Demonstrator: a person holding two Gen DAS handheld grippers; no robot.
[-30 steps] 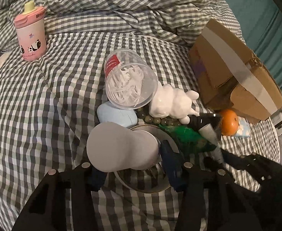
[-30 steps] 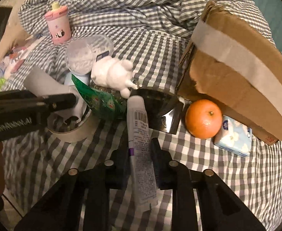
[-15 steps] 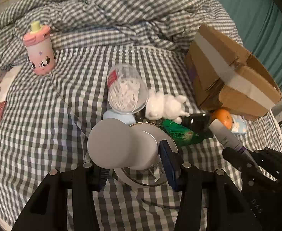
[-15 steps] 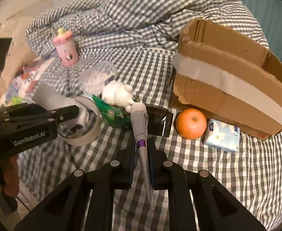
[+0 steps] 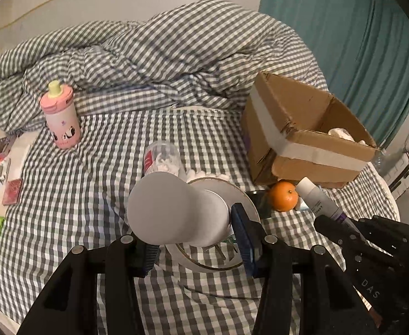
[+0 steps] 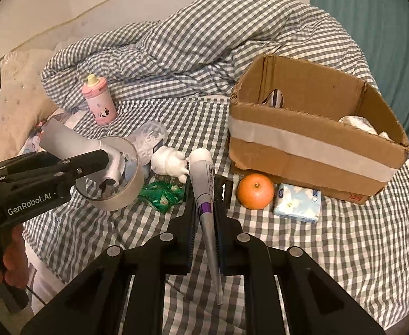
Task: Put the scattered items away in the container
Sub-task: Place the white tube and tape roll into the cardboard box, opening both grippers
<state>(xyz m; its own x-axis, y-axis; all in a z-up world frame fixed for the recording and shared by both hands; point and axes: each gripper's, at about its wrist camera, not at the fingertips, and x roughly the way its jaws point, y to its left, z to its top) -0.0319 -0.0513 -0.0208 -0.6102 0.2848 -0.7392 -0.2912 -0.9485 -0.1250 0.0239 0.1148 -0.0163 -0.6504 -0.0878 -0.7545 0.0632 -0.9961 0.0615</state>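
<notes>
Right gripper [image 6: 204, 209], 6 o'clock: jaws clamped on a white tube [image 6: 204, 184] with a purple band, cap end pointing away, raised over the checked bedding [image 6: 330, 240]. Left gripper [image 6: 104, 164], 9 o'clock: holds a white hairdryer-like object [image 6: 73, 142] with a tape roll [image 6: 120, 178] hanging around it. Centre: white figurine [image 6: 169, 162], green packet [image 6: 162, 195], orange [image 6: 255, 191], tissue pack [image 6: 298, 202]. Cardboard box [image 6: 310, 145], 2 o'clock, open. Pink bottle [image 6: 99, 102], 11 o'clock, upright.
</notes>
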